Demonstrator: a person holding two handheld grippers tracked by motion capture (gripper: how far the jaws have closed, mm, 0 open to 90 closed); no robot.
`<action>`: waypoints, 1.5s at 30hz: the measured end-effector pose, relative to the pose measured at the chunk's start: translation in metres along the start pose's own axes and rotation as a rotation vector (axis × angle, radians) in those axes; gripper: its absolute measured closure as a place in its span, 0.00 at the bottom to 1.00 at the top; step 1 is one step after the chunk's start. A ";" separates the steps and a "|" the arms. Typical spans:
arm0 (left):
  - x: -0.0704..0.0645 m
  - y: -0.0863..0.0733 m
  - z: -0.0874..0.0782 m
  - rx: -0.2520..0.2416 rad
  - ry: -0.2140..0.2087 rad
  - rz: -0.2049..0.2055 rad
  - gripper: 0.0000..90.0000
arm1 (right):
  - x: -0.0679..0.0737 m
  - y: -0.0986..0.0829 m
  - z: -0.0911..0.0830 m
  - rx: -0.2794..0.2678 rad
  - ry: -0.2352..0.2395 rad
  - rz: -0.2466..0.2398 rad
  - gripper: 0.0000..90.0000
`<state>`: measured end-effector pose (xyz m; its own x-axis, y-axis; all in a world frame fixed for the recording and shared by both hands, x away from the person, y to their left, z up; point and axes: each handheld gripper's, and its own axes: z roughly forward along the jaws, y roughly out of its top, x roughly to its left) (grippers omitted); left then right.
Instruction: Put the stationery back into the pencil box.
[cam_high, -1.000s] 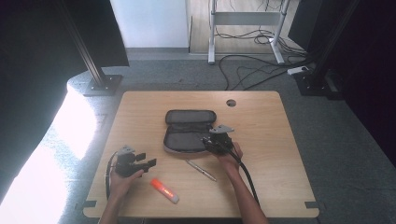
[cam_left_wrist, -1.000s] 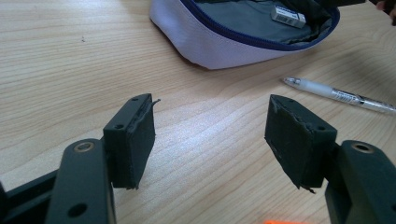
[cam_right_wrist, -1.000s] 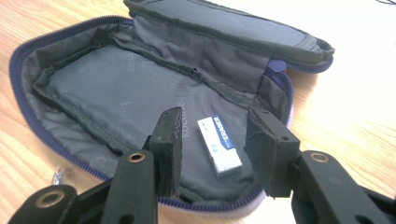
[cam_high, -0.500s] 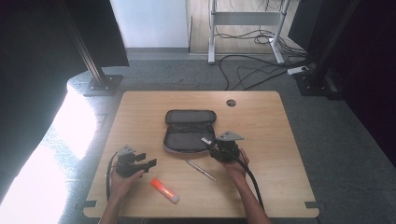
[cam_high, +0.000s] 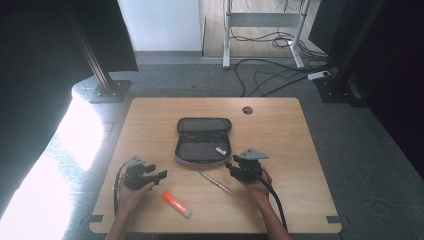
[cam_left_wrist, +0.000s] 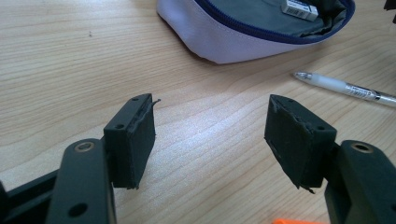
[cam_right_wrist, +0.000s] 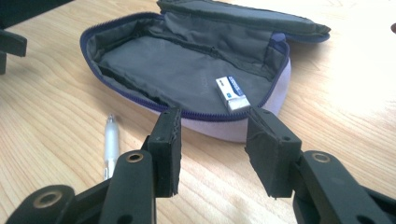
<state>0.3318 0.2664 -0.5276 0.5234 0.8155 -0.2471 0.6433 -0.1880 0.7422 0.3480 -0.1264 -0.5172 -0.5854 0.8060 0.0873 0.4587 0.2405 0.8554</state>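
An open grey pencil case with a blue zip lies at the table's middle. A white eraser rests inside its right end. In front of the case lie a clear pen and an orange-and-white marker. My left gripper is open and empty near the front left, low over bare wood, with the pen off to its right. My right gripper is open and empty just in front of the case, facing the eraser. The pen lies left of its jaws.
The wooden table has a round cable hole at the back. Black frame posts and floor cables lie beyond the far edge. Bare wood spreads to the right of the case.
My right gripper has drawn back from the case's right end toward the front edge, open and empty. The left gripper has stayed where it was.
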 end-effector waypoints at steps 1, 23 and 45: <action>0.000 0.000 0.000 0.003 0.002 0.001 0.38 | 0.000 -0.001 -0.001 -0.002 0.000 0.000 0.61; -0.007 0.000 0.008 0.025 -0.001 0.030 0.38 | 0.016 -0.019 -0.011 0.027 0.066 -0.029 0.61; -0.008 0.000 0.010 0.029 -0.006 0.035 0.38 | 0.037 -0.025 -0.007 0.048 0.116 -0.061 0.61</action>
<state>0.3332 0.2539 -0.5319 0.5494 0.8047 -0.2252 0.6405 -0.2325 0.7319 0.3098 -0.1065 -0.5314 -0.6853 0.7218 0.0971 0.4501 0.3149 0.8356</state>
